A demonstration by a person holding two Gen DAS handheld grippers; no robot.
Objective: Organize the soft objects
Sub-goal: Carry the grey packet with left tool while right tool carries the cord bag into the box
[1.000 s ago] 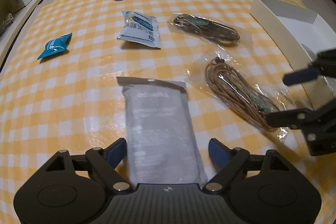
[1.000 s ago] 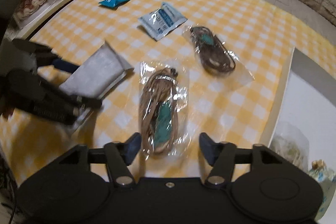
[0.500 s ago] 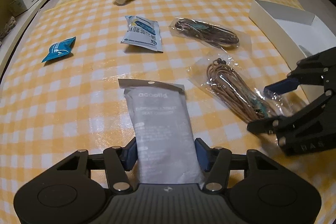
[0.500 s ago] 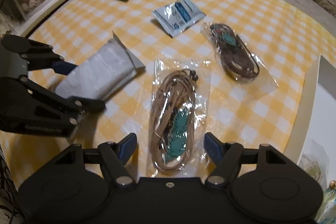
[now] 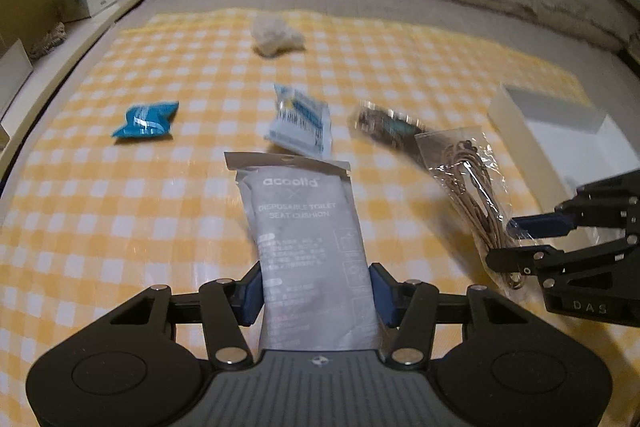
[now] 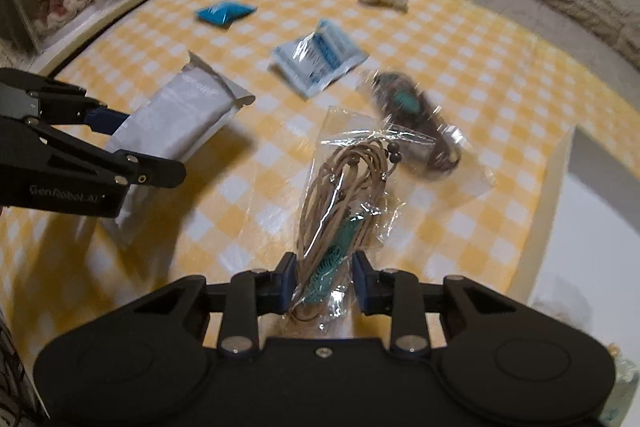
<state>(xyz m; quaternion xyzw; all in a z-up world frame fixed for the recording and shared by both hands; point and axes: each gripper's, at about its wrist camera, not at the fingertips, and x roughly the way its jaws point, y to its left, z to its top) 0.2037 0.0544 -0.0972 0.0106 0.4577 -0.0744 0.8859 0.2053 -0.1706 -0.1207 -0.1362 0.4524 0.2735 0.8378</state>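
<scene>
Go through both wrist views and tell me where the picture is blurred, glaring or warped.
Left wrist view: the grey seat-cushion pack in the left gripper is sharp, the dark cord bag smears with motion, and fisheye bends the yellow checked cloth. Right wrist view: the tan cord bag between the closing right gripper pads throws glare; the cloth's edges streak.

Lighting is dim and warm, from overhead. Glare patches sit on the glossy checked cloth [image 5: 120, 227] near its middle and on the clear bag [image 6: 352, 163]. Motion blur smears the far packets, most in the right wrist view. Fisheye distortion bends the cloth's edges; picture corners fall dark. Soft shadows lie under the grey pouch [image 6: 180, 115].
</scene>
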